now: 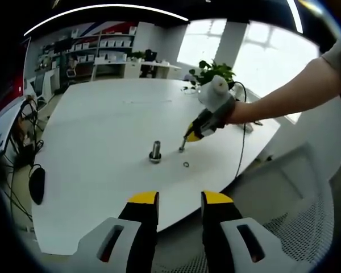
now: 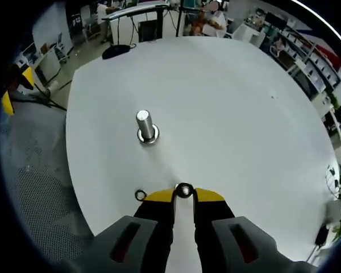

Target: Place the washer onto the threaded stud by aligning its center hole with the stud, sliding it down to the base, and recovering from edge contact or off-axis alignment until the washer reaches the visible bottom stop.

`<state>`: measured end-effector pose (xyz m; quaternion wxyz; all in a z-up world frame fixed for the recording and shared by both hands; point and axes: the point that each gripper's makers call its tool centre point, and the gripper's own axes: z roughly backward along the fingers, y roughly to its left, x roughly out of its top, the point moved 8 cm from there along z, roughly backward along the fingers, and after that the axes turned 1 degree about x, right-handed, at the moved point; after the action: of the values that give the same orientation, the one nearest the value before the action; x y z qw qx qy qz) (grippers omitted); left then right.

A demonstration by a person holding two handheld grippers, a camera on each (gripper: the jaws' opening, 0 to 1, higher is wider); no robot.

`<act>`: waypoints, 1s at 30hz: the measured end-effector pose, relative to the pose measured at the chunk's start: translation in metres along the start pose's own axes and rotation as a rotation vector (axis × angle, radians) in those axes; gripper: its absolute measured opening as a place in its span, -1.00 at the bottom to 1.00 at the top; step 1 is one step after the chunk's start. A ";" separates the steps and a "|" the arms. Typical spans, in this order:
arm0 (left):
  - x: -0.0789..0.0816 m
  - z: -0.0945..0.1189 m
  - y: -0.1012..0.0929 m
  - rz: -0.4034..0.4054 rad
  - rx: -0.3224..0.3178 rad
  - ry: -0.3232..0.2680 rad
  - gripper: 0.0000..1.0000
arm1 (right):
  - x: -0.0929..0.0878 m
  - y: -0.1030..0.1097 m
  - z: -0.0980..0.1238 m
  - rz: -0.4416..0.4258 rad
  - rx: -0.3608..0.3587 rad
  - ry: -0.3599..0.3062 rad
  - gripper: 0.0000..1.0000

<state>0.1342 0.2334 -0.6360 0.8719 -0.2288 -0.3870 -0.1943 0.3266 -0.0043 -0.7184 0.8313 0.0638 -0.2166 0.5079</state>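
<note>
A steel threaded stud stands upright on its wide base on the white table. My right gripper is shut on a small washer, held at its yellow tips just above the table, short of the stud. In the left gripper view, a person's hand holds this right gripper right of the stud, tips down. A second washer lies flat on the table near it. My left gripper hangs open beyond the table's near edge, holding nothing.
A potted plant and a black cable sit at the table's far right side. A dark oval object lies by the left edge. Shelves and desks line the back of the room. The table edge curves close to the stud.
</note>
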 end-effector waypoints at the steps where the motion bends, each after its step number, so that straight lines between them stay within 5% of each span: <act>1: 0.000 0.000 0.000 -0.002 -0.001 0.002 -0.45 | 0.000 0.000 -0.001 0.001 0.003 0.002 -0.72; 30: 0.001 0.000 -0.001 0.002 -0.012 -0.010 -0.45 | -0.011 0.005 -0.036 0.013 0.020 0.079 -0.71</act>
<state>0.1342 0.2324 -0.6343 0.8688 -0.2355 -0.3898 -0.1944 0.3280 0.0007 -0.7561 0.8352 0.0508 -0.1790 0.5175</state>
